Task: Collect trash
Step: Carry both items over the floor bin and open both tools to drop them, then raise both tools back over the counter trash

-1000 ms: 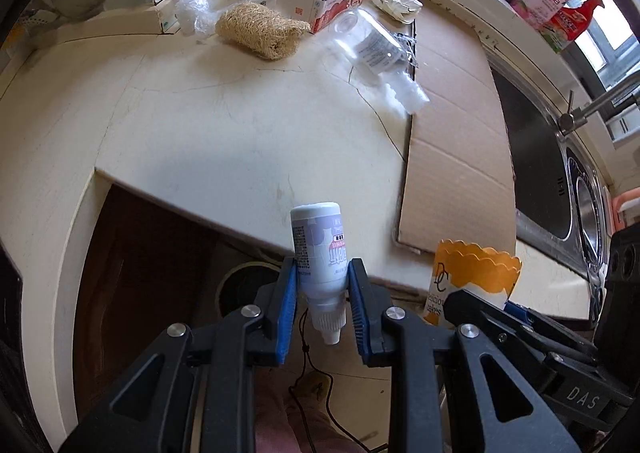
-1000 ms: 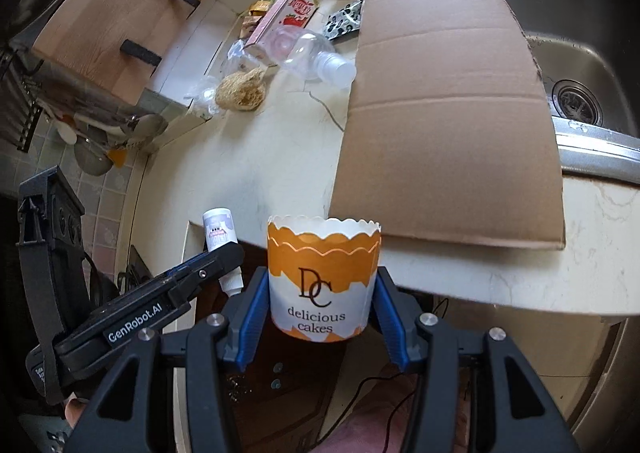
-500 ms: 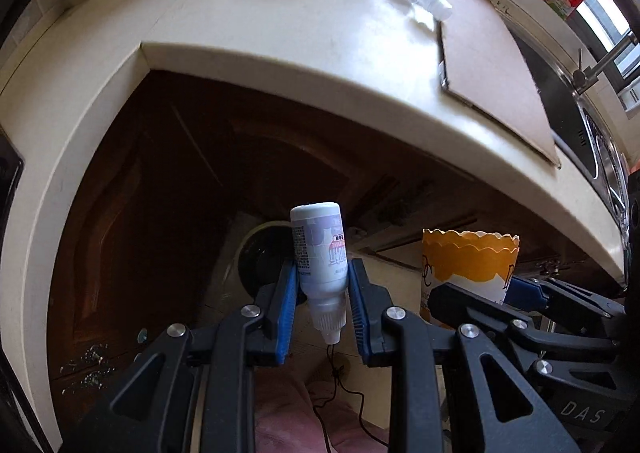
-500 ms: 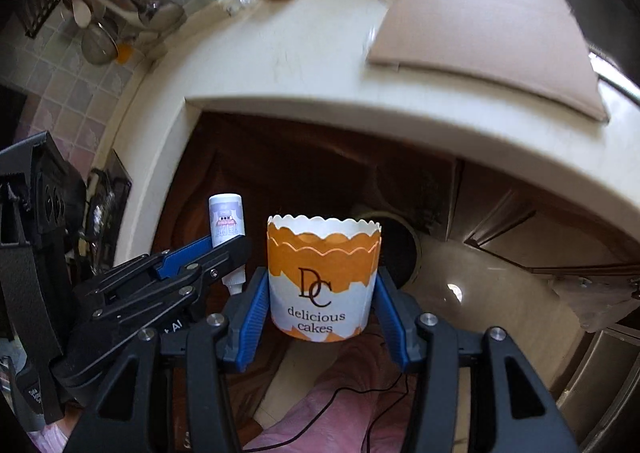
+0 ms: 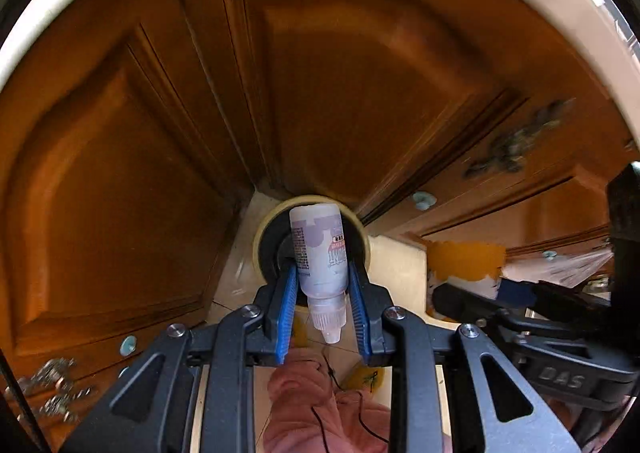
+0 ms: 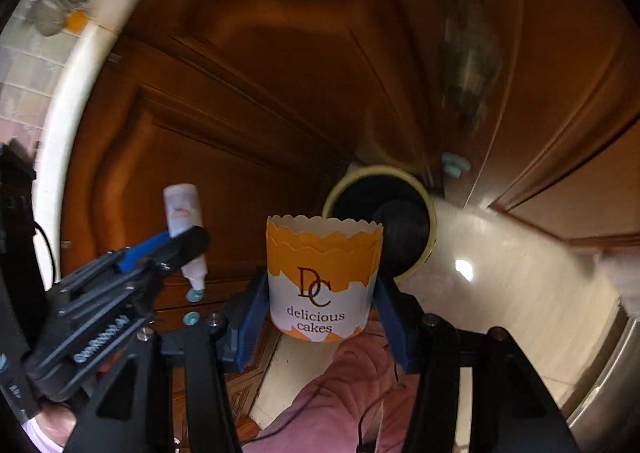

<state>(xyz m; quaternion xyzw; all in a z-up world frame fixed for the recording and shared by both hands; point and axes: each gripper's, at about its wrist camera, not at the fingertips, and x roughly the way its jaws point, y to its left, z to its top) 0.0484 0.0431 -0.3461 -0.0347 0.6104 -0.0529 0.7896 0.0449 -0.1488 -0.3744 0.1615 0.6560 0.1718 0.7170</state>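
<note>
Left hand-held gripper [image 5: 322, 307] clamped on small white bottle [image 5: 320, 253], nozzle toward camera, directly above bin [image 5: 264, 233]: poised for drop. Right hand-held gripper [image 6: 320, 317], jaws opening round paper cake cup [image 6: 324, 277], just short of bin, releasing.

Warm, dim light fills both fisheye views; the cabinet doors [image 5: 340, 93] bend strongly toward the black rims. Motion blur smears the edges, and a small bright glare spot sits on the floor tile [image 6: 464, 270]
</note>
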